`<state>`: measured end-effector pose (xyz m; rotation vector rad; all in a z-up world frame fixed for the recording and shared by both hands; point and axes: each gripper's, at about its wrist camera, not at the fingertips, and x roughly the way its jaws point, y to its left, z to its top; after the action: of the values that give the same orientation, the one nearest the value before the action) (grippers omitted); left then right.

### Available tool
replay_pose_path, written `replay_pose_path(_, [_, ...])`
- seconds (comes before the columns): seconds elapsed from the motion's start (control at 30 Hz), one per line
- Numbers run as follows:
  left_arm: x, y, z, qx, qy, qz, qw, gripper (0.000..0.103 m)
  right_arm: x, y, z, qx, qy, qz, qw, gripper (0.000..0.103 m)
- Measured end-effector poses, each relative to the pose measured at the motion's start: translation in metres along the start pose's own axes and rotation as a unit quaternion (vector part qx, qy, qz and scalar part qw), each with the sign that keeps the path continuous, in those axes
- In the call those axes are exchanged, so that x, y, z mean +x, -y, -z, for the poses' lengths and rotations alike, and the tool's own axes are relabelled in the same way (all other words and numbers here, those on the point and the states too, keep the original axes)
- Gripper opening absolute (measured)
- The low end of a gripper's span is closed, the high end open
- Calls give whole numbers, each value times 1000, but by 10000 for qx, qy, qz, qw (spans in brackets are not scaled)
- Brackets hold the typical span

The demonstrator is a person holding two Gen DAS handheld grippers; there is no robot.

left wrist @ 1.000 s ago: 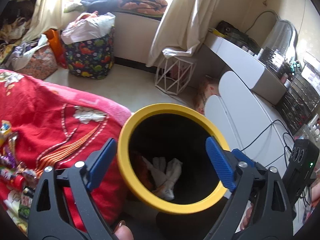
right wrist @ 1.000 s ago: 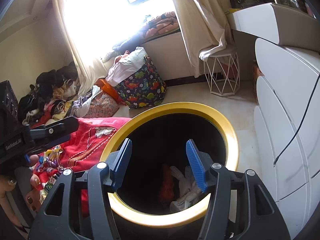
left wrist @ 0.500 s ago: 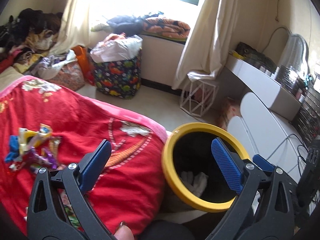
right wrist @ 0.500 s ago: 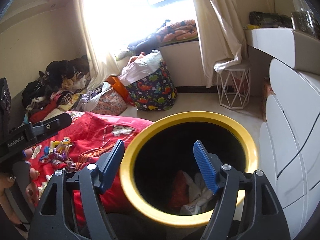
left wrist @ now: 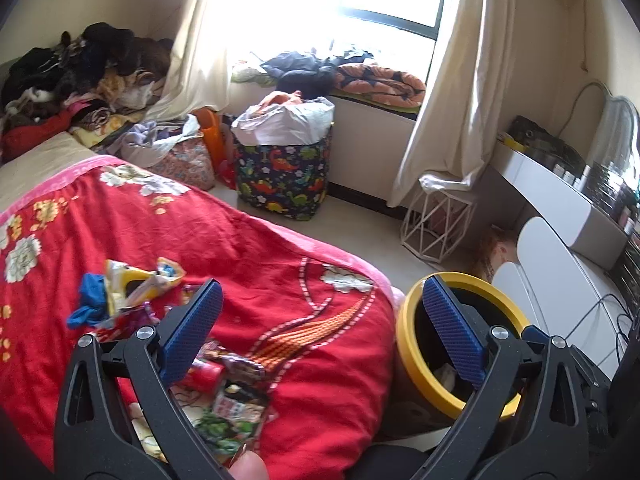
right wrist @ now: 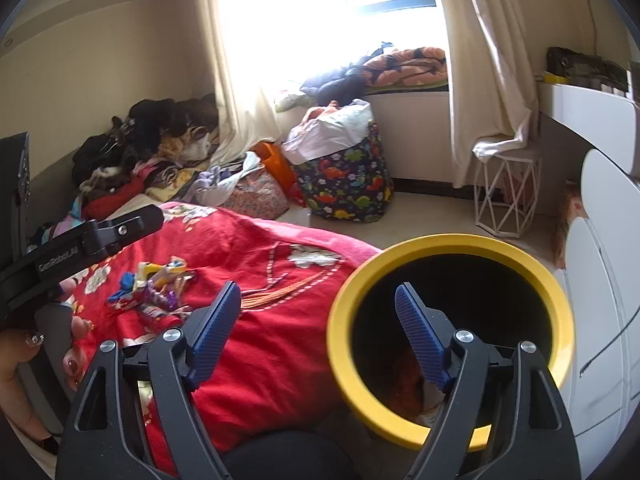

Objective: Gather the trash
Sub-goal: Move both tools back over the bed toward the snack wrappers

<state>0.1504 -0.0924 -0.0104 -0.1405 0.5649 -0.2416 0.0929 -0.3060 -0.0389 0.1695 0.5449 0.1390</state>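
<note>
In the left wrist view, the loose wrappers (left wrist: 132, 296) lie at centre-left of the frame on the red blanket (left wrist: 280, 280), just up and left of your left gripper (left wrist: 320, 320). More crumpled packets (left wrist: 224, 396) sit lower in that frame, under and just right of its left finger. That gripper stands wide open with nothing between its jaws. The pile spreads roughly from upper left to lower right across the blanket, so it runs past the left finger and not between the fingers.

Moving right, the yellow-rimmed bin (left wrist: 408, 344) stands at lower right, beside the edge of the bed, with pale scraps showing inside.

In the right wrist view, the same wrappers (right wrist: 160, 284) show at centre-left, up and left of your right gripper (right wrist: 318, 318), whose jaws are opening and empty. Your left hand (right wrist: 24, 352) sits at the far left edge. The bin (right wrist: 344, 340) fills the right half, its rim passing between the right gripper's fingers.

Your left gripper looks the nearer one to the trash; the right one hangs mostly over the bin, so the pickup likely falls to the left, swinging up and left in its own view.
</note>
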Motion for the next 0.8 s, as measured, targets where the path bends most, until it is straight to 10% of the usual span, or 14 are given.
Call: replay_pose_path(0.8, [-35, -126, -1, -888, 210, -961, 9912, 92, 41, -112, 10, -794, -538, -777, 9923, 83])
